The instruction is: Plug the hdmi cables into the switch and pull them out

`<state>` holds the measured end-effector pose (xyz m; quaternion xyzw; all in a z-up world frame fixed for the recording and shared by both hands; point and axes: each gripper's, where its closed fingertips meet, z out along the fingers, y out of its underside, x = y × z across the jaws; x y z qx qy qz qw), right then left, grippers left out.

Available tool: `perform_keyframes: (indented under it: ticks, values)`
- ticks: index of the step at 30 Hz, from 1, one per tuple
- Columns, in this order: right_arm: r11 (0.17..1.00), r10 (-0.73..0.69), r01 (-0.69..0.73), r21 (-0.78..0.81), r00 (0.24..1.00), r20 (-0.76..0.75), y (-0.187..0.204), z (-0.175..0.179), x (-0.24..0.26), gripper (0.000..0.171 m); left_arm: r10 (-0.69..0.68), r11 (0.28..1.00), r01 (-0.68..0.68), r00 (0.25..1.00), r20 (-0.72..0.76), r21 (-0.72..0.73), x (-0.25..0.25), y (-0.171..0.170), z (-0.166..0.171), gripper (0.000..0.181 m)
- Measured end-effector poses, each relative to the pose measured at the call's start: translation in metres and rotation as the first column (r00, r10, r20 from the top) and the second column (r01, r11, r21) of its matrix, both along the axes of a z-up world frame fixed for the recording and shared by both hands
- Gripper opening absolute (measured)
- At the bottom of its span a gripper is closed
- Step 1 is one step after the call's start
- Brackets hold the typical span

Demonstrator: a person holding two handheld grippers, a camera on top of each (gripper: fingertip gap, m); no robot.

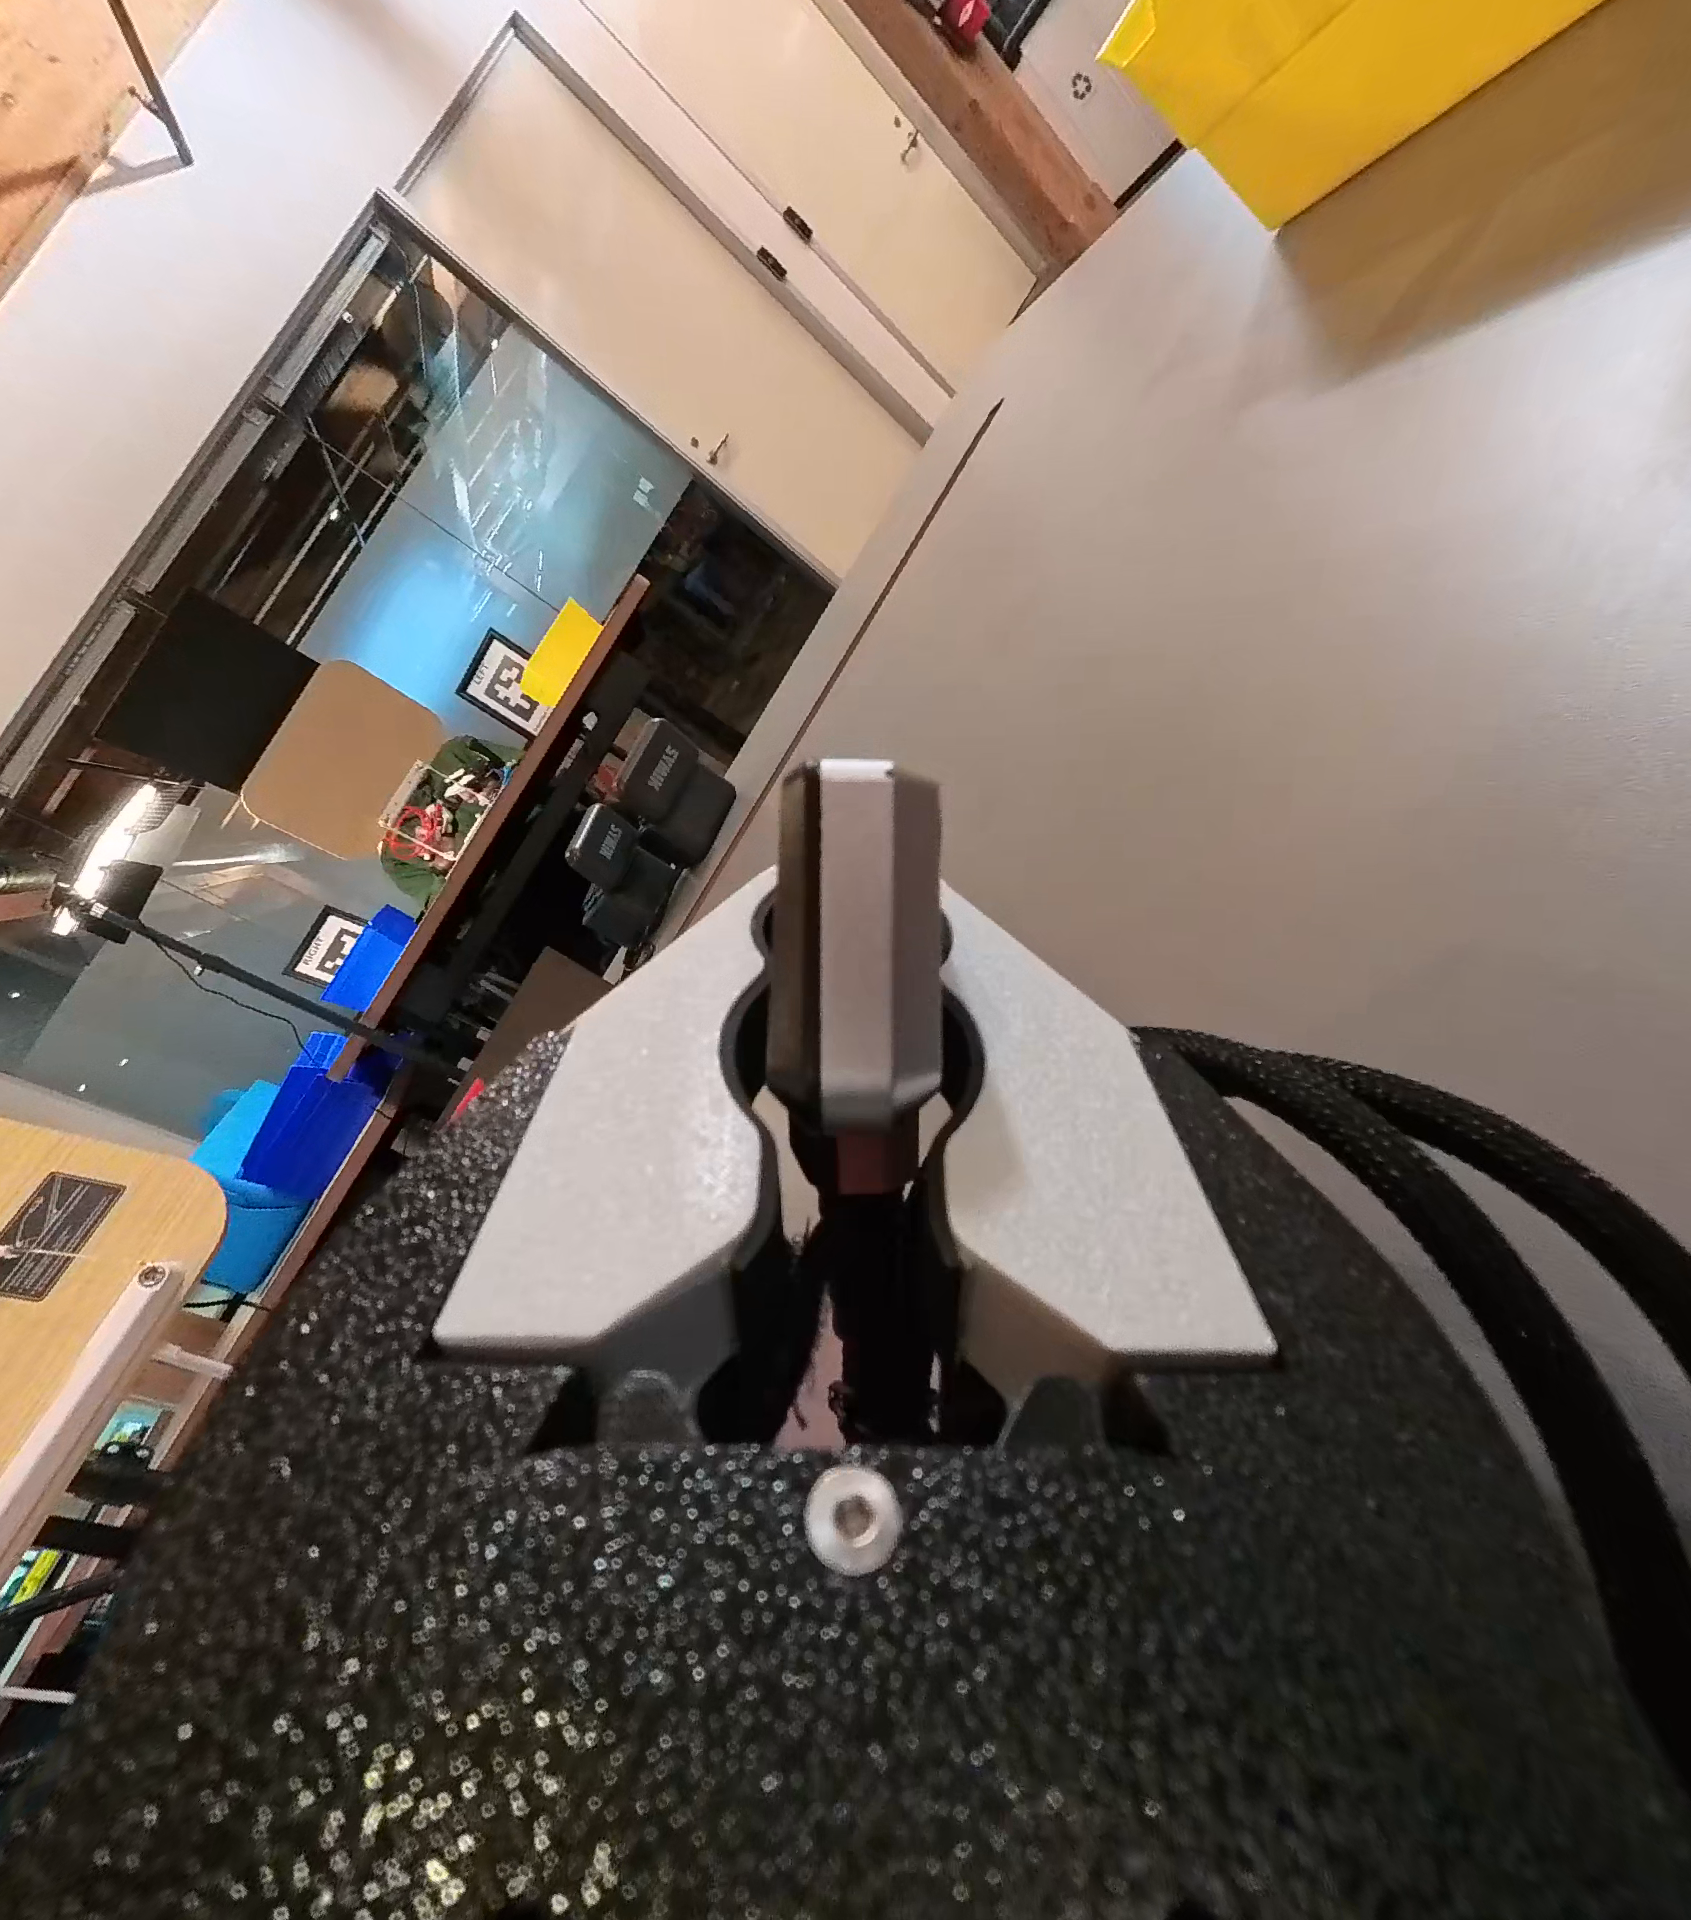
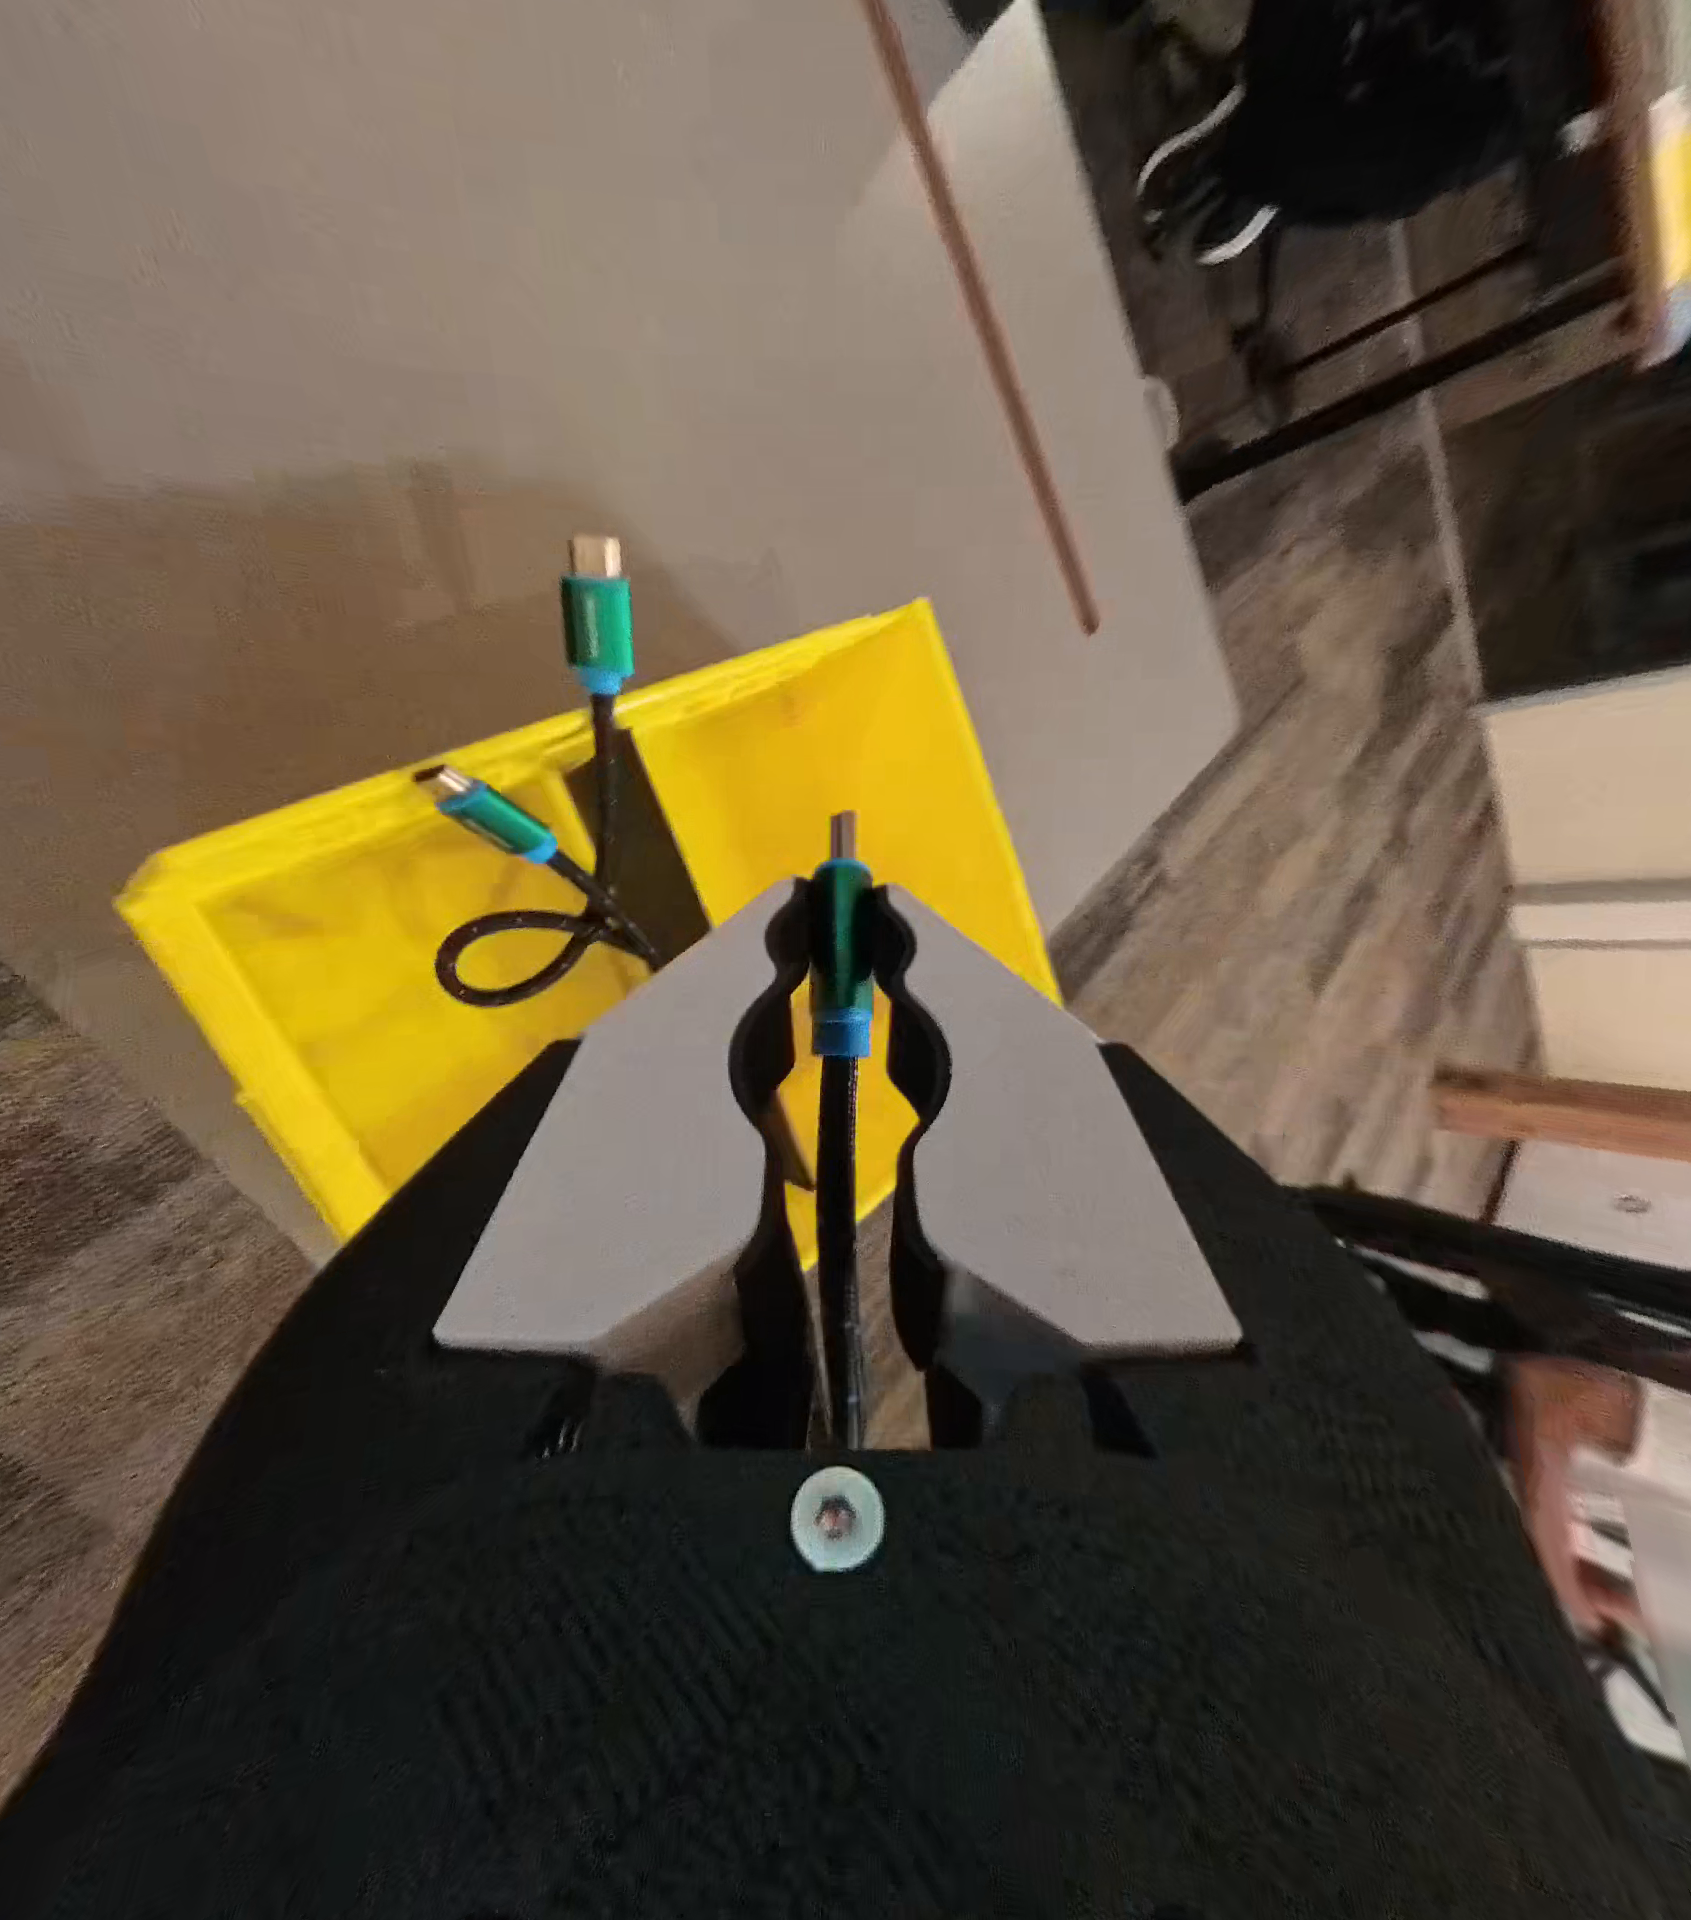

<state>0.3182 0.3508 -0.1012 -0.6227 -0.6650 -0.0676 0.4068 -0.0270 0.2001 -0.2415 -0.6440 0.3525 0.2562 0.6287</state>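
left tool (image 1: 856,940): closed on a flat grey metal block with chamfered corners, the switch (image 1: 862,935); held edge-on, tilted, up off the white desk (image 1: 1392,675)
switch detail: one narrow grey face toward the camera, a dark side to its left; ports not visible in this view
black braided cables (image 1: 1506,1195): two loops curving away at right, beside the left tool; where they end is hidden
right tool (image 2: 836,940): clamped on the green metal plug shell with blue collar (image 2: 836,951); bare metal tip pokes out past the fingertips, its black braided cable running back between the jaws
spare plugs: two more green-shelled connectors, one upright (image 2: 595,620), one slanted left (image 2: 493,821), on short black braided leads looped over the yellow plastic bin (image 2: 321,997)
bin position: on the pale desk, just beyond the right tool; its base reads tipped toward the camera
step in hand (judgement): carrying the held plug to the switch for insertion; neither view shows the other tool, so they seem well apart
how to do it well: turn the switch so a port faces the plug; match the plug's flat side to the slot; keep the plug straight along the port axis; push slowly, no twisting; brace the switch firmly against the push
risk: grip sits on the shell, plug may slip back or pivot; right wrist view is blurred, so alignment is hard to check
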Motion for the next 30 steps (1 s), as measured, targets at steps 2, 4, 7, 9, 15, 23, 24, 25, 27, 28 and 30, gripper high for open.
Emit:
perform_keyframes:
  ticks: [2,4,7,9,15,23,24,25,27,28,30]
  values:
    - [0.996,-0.025,0.029,-0.083,0.999,0.043,0.006,-0.037,0.007,0.009,0.0,1.0,0.0,1.0,0.004,-0.004,-0.001,0.0,-0.001,0.019]
    - [0.988,-0.014,0.025,-0.15,0.997,0.078,0.005,-0.069,0.007,0.009,0.001,1.0,-0.001,1.0,0.007,-0.009,-0.001,0.001,-0.001,0.019]
    - [0.971,-0.002,0.045,-0.235,0.984,0.18,0.002,-0.112,0.004,0.009,0.001,1.0,-0.001,1.0,0.006,-0.013,-0.001,0.001,-0.002,0.019]
    - [0.954,0.007,0.071,-0.29,0.966,0.259,-0.002,-0.138,0.004,0.01,0.0,1.0,0.0,1.0,0.003,-0.016,-0.001,0.002,-0.002,0.02]
    - [0.923,-0.114,0.238,-0.303,0.919,0.377,0.007,-0.152,0.011,0.046,-0.005,1.0,0.006,1.0,0.015,-0.009,-0.002,0.001,0.0,0.019]
    - [0.945,0.001,0.046,0.324,0.99,-0.143,0.004,0.029,-0.071,0.06,-0.062,0.998,0.062,0.99,0.129,0.004,0.0,0.0,0.018,0.02]
    - [0.934,0.071,-0.005,0.358,0.983,-0.172,-0.013,0.037,-0.091,0.058,-0.093,0.996,0.09,0.978,0.186,0.021,0.002,-0.002,0.027,0.02]
    - [0.928,0.142,-0.066,0.366,0.972,-0.185,-0.033,0.038,-0.114,0.058,-0.132,0.991,0.122,0.961,0.243,0.053,0.005,-0.006,0.039,0.019]
    - [0.926,0.296,-0.213,0.313,0.922,-0.249,-0.078,0.025,-0.165,0.058,-0.257,0.966,0.22,0.888,0.383,0.137,0.016,-0.016,0.068,0.019]
    - [0.92,0.36,-0.288,0.265,0.887,-0.288,-0.101,0.015,-0.189,0.059,-0.335,0.942,0.285,0.825,0.455,0.177,0.023,-0.022,0.082,0.02]
    - [0.896,0.442,-0.419,0.145,0.816,-0.373,-0.141,-0.01,-0.227,0.062,-0.491,0.87,0.413,0.665,0.563,0.27,0.034,-0.034,0.107,0.019]
